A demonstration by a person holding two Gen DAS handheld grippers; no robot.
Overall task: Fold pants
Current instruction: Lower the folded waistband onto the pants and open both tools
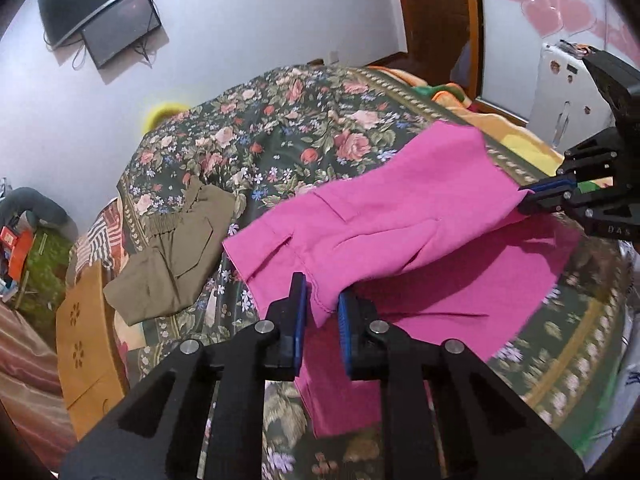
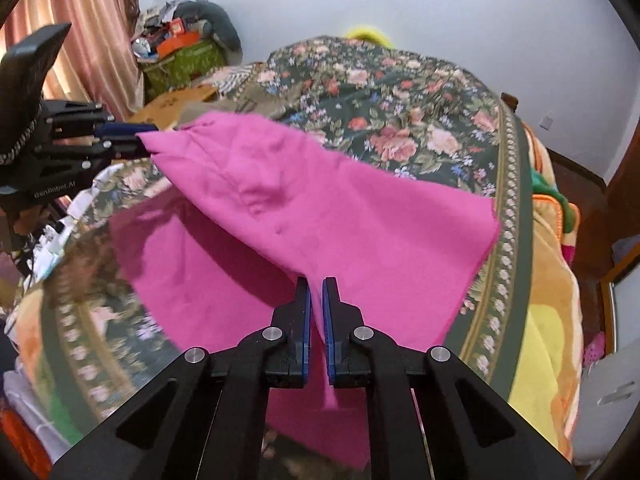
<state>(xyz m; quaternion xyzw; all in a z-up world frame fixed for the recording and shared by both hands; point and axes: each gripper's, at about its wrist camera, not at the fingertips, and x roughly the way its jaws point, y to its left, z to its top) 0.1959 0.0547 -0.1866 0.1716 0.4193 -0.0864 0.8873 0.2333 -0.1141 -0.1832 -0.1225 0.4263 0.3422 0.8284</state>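
Both tongs are lifting the pink pants off the floral bedspread.

Left tongs (image 1: 322, 304) and right tongs (image 2: 316, 300) are each clamping an edge of the pink pants (image 1: 384, 216), stretching them across frame centre above the floral bedspread (image 1: 280, 140).

Light: even, soft indoor daylight, moderately bright
Glare: white glint on the wall screen (image 1: 105, 8)
Blur: smeared floral bedspread (image 2: 420, 120) near lower edges
Distortion: strong fisheye curvature, dark vignetted corners

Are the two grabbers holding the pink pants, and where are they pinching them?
Yes. The left gripper and the right gripper each pinch the pink pants at the near edge, one at each end.
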